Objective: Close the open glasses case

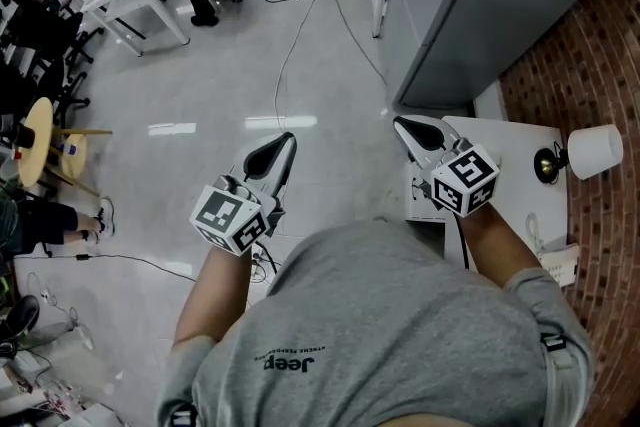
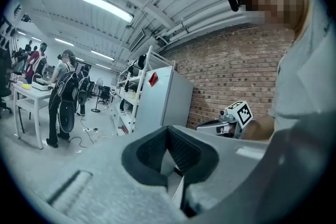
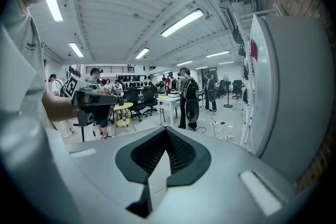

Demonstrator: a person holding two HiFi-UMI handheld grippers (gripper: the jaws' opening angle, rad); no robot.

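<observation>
Awaiting the approach step: both grippers were held out level in front of the person, the left gripper [image 1: 286,141] over the floor [image 1: 200,95], the right gripper [image 1: 402,125] at the left edge of the white side table [image 1: 510,140]. Both pairs of jaws were pressed together, with nothing between them. No glasses case could be made out in any view; it was judged possibly hidden on the table. Next, the case had to be found and its lid reached.
</observation>
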